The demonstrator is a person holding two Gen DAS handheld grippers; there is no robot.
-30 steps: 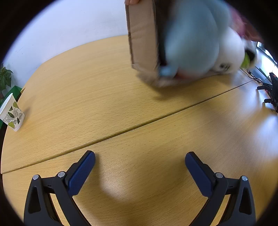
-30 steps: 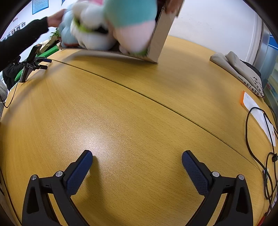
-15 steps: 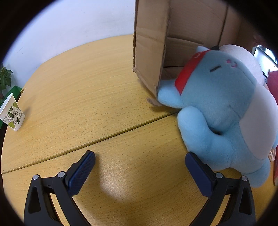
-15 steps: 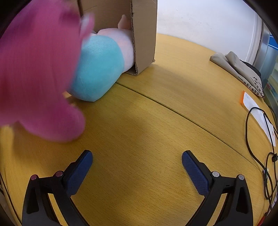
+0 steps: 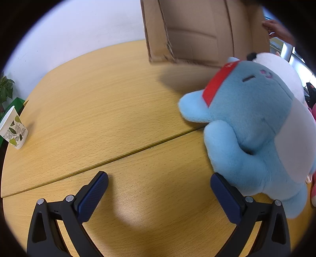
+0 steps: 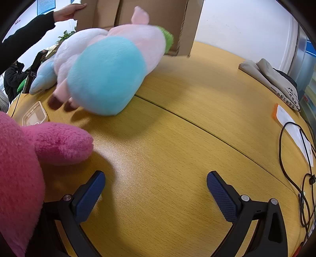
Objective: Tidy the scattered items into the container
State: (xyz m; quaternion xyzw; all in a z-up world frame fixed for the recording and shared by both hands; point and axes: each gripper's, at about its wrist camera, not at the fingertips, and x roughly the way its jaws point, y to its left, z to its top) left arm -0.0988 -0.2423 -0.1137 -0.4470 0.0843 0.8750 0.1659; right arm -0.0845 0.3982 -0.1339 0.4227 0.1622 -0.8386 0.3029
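A cardboard box (image 5: 199, 29) is held tipped above the wooden table by another person's hands; it also shows in the right wrist view (image 6: 150, 17). A light blue plush (image 5: 256, 126) with a red band lies on the table, touching my left gripper's right finger. A teal, pink and white plush (image 6: 106, 67) lies below the box. A magenta plush (image 6: 29, 158) lies against my right gripper's left finger. My left gripper (image 5: 158, 191) and my right gripper (image 6: 156, 191) are both open and empty, low over the table.
A paper cup (image 5: 12, 128) with leaf print stands at the table's left edge. Folded grey cloth (image 6: 270, 79), papers (image 6: 292, 126) and black cables (image 6: 296, 168) lie at the right. A clear plastic lid (image 6: 34, 116) lies by the plush toys. The person's sleeve (image 6: 25, 39) reaches in at the left.
The box was tipped and lifted higher, and the plush toys fell out onto the table. The magenta plush landed beside my right gripper. Both grippers stayed still and open.
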